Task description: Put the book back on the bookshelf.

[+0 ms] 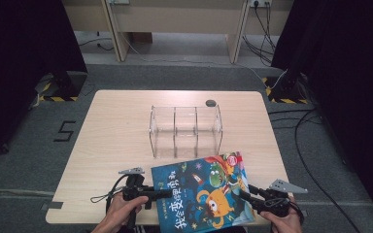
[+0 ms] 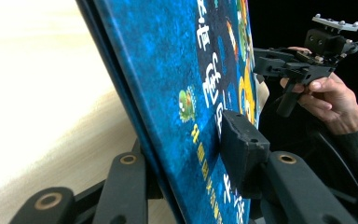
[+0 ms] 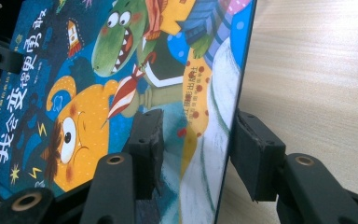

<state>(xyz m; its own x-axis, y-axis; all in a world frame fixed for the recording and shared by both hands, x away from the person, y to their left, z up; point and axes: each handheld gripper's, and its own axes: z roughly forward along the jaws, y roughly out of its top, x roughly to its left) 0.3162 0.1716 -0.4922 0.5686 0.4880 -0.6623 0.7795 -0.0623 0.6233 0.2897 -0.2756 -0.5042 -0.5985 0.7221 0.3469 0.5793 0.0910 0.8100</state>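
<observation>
A blue children's picture book (image 1: 204,191) with a green dinosaur and an orange monster on its cover sits tilted over the table's near edge, between both grippers. My left gripper (image 1: 162,193) is shut on the book's left edge. In the left gripper view one pad (image 2: 240,144) presses on the cover (image 2: 168,70) and the other jaw is behind the book. My right gripper (image 1: 245,194) holds the book's right edge. In the right gripper view the book (image 3: 98,70) stands between the pads of that gripper (image 3: 193,140), one pad on the cover and one at the back.
A clear acrylic organiser (image 1: 185,128) with three compartments stands at the middle of the wooden table (image 1: 116,145), just beyond the book. A small dark round object (image 1: 210,102) lies behind it. Bare tabletop stretches to the left. Cables run across the floor on the right.
</observation>
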